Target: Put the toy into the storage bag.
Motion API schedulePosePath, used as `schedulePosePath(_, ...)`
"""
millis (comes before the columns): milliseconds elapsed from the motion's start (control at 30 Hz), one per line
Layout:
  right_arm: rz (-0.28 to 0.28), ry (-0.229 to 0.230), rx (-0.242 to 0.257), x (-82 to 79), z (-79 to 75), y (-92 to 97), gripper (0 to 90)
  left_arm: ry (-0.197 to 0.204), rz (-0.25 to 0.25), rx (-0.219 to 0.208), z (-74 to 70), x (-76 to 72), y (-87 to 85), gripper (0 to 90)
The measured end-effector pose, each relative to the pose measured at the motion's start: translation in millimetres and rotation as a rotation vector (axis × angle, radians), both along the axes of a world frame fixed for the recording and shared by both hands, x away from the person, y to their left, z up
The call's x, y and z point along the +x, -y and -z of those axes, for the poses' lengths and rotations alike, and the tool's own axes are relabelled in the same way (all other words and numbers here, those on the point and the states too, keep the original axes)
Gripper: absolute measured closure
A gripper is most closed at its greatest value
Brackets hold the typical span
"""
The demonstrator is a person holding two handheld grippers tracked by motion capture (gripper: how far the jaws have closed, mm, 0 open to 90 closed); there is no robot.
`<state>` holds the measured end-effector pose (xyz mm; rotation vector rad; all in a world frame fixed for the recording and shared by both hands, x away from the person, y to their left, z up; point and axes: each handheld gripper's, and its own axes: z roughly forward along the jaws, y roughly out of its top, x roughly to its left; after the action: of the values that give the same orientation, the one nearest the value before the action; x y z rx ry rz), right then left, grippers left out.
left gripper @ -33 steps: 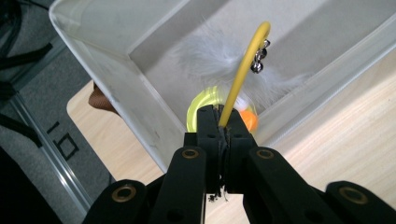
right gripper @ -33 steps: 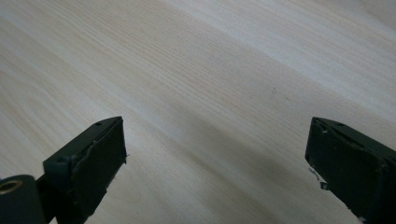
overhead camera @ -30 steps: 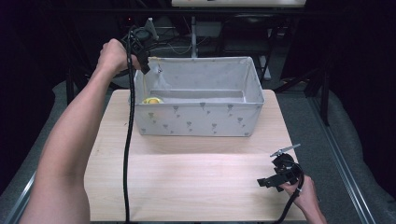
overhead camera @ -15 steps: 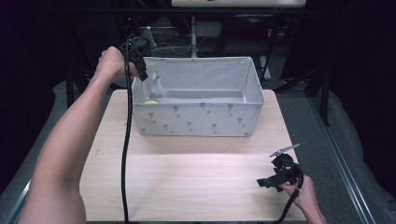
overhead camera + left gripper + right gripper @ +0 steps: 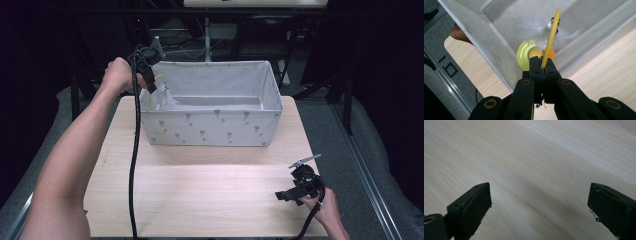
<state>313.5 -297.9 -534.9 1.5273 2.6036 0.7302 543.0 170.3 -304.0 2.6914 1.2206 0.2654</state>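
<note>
The left hand-held gripper (image 5: 150, 80) hangs over the near-left corner of the grey fabric bin (image 5: 210, 131), jaws clamped together on a thin yellow stick (image 5: 550, 40). The stick runs from the jaws into the bin, where white feathers (image 5: 534, 28) spread around its far end. What fastens the feathers to the stick is blurred. A yellow ring (image 5: 524, 53) and something orange (image 5: 551, 53) lie on the bin floor behind the jaw tips, partly covered by them; their full shape cannot be made out. In the high view the stick is only a faint pale line at the bin's left wall. The right hand-held gripper (image 5: 295, 192) rests low over the near-right part of the table (image 5: 200, 195), jaws wide apart with bare wood between them.
</note>
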Motion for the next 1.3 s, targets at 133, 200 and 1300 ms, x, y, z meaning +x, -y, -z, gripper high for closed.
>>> schedulePosePath(133, -0.001, 0.000, -0.001, -0.1, -0.2, -0.1, 4.6, -0.017, 0.000, 0.011, 10.4, -0.1, -0.7, 88.6)
schedulePosePath(200, -0.001, -0.004, -0.001, -0.2, -0.5, -0.1, 4.6, -0.029, -0.004, 0.012, 14.9, 0.4, -1.9, 88.5)
schedulePosePath(1300, 0.002, -0.002, 0.009, -0.7, -0.2, -0.8, 4.5, -0.039, -0.045, -0.032, 18.8, -7.8, -18.8, 63.3)
